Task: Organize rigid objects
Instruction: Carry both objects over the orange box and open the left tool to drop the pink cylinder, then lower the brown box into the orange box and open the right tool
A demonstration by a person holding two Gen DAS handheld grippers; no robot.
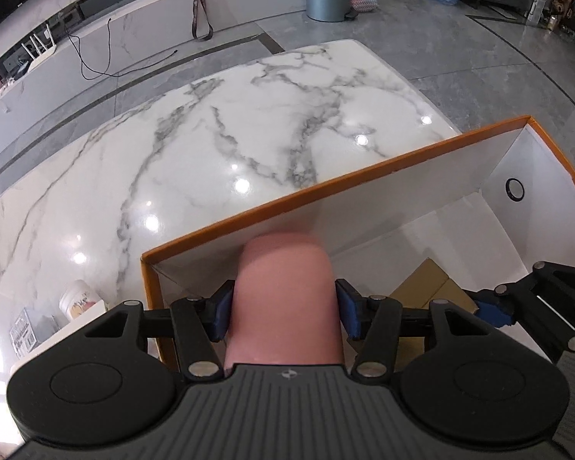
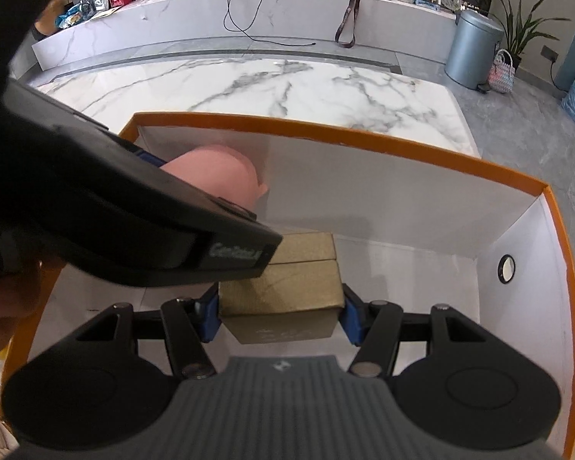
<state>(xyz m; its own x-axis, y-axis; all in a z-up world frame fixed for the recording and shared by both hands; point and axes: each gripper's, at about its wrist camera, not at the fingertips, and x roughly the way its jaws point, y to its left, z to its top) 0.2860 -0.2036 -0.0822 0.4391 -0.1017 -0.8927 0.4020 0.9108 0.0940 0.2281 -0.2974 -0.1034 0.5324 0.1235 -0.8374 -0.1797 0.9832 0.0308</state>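
My left gripper (image 1: 285, 310) is shut on a pink rounded object (image 1: 285, 299) and holds it inside the near-left corner of an orange-rimmed white box (image 1: 295, 193). The pink object also shows in the right wrist view (image 2: 218, 176), behind the left gripper's black body (image 2: 141, 226). My right gripper (image 2: 281, 310) is shut on a gold box (image 2: 283, 291) low inside the same orange-rimmed box (image 2: 364, 142). The gold box also shows in the left wrist view (image 1: 425, 287), with the right gripper's finger (image 1: 494, 312) beside it.
The box stands on a white marble table (image 1: 210, 145). A round hole (image 2: 506, 268) is in the box's right end wall. A white cup (image 1: 78, 299) stands at the left. A grey bin (image 2: 473, 48) and a low marble bench with clutter stand beyond the table.
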